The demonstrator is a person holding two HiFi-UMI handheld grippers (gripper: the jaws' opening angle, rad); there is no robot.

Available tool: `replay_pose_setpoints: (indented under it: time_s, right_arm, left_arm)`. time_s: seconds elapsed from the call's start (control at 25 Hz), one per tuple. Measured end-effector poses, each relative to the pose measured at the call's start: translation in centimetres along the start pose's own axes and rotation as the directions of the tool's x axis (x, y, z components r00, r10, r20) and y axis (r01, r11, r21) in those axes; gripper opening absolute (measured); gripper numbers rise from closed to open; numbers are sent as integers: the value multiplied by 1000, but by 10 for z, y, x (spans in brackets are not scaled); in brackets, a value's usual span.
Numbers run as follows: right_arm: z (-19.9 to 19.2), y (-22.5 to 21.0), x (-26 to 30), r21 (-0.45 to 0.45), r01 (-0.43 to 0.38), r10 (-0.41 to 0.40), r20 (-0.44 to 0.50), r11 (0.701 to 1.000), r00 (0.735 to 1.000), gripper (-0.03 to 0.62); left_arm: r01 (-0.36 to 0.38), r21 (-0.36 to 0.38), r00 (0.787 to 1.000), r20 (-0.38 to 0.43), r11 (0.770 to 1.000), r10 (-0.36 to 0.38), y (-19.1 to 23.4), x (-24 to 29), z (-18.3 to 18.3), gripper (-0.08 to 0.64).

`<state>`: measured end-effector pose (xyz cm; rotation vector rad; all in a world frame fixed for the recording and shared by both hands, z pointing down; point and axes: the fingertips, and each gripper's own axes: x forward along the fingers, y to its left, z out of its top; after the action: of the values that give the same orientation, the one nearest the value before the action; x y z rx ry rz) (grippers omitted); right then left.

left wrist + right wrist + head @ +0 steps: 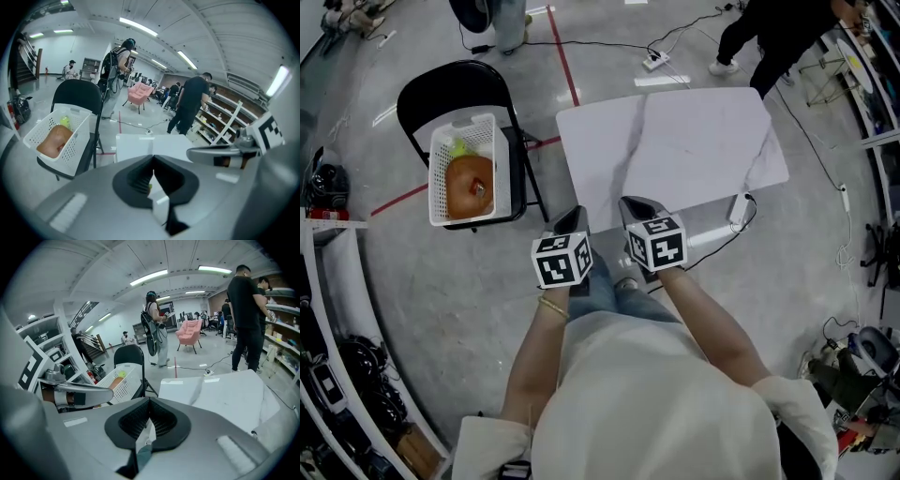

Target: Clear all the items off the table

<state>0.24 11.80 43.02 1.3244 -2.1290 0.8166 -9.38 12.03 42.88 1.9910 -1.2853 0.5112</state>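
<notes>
left tongs (153, 159) shut, right tongs (149, 400) shut, white table (675, 141), basket (435, 178) on chair (441, 89)

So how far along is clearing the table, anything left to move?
Looks finished. The table top is bare in the head view. A brown round item and a yellow-green item sit in the white basket on the chair. Nothing in hand: left gripper and right gripper are both shut, empty. Nothing visibly left.
</notes>
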Motion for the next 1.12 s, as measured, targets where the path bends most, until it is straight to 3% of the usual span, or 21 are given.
replay_pose_setpoints:
  time_s: [0.48,1.12]
  right_arm:
    - [-36,-11,-82,28,26,-29,87,999,996,0]
    - [-79,-8,-163,-27,60,-55,156,998,986,-2]
  left_arm:
    - [65,107,998,-22,992,-63,-77,-34,-47,9]
    - [171,241,985,-50,955,-164,-148,-54,-82,9]
